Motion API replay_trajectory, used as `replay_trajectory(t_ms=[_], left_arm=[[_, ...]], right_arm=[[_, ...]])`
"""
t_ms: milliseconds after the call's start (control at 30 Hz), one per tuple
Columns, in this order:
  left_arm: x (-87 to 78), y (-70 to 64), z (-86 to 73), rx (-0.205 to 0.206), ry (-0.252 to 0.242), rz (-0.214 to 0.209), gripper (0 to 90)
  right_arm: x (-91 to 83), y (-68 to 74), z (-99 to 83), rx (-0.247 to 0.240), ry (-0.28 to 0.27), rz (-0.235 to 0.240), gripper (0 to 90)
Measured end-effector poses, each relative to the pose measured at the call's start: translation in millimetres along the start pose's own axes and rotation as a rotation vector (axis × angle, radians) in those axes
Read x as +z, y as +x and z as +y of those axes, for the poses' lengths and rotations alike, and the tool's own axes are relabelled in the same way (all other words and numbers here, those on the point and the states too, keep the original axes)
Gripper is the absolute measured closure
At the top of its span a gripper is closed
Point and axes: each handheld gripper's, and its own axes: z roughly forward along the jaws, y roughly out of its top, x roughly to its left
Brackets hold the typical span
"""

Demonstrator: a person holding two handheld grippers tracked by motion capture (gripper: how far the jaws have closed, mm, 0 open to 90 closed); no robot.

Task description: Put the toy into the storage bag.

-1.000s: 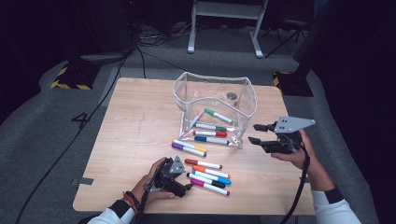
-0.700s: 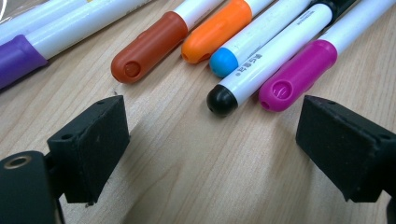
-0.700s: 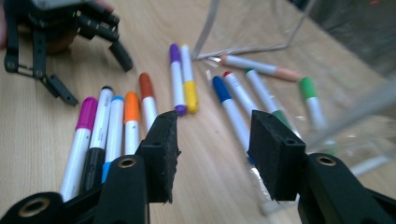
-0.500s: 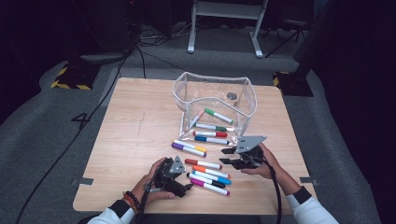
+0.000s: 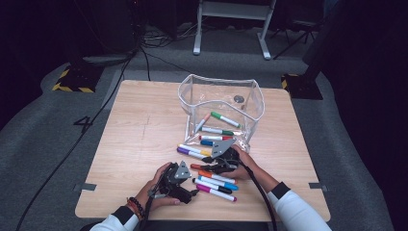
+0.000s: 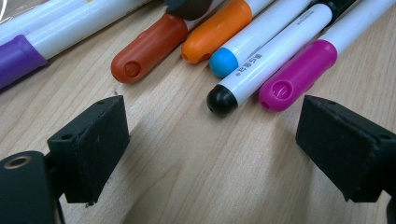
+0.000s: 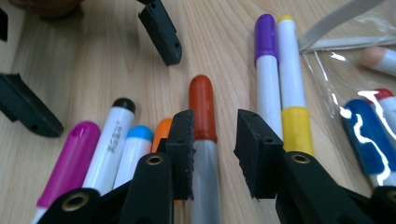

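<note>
Red-brown cap, pale barrel: red marker (image 7: 202, 135) lying on table (image 5: 139, 139), straddled by right gripper (image 7: 214, 140), one jaw on each side of the barrel, a narrow gap left on the right side, so not clamped. Just left of it in the right gripper view, orange marker (image 7: 162, 129), then blue-capped marker (image 7: 136, 140), black-capped marker (image 7: 116, 126) and pink marker (image 7: 70, 158), side by side and touching. On the other side, purple marker (image 7: 267, 70) and yellow marker (image 7: 293, 93), near the edge of clear bag (image 5: 250, 103). Inside the bag, more markers, among them green marker (image 5: 225, 119). Left gripper (image 6: 212, 140) resting low on the wood, jaws wide apart, nothing between them, pointing at the cap ends of the same row. In the high view, both grippers close together at the near edge of the table, each held in a hand.
</note>
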Motion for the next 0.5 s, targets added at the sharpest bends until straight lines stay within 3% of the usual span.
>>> replay_trajectory(t_ms=[233, 367, 500], left_arm=[[0.0, 0.0, 0.0, 0.000, 0.000, 0.000, 9.9], [0.0, 0.0, 0.0, 0.000, 0.000, 0.000, 9.9], [0.0, 0.0, 0.0, 0.000, 0.000, 0.000, 9.9]], right_arm=[[10.5, -1.4, 4.9, -0.008, 0.029, -0.009, 66.6], [15.1, -4.1, 1.0, 0.022, 0.055, -0.011, 67.9], [12.9, -6.3, -4.4, 0.056, 0.032, -0.007, 73.8]])
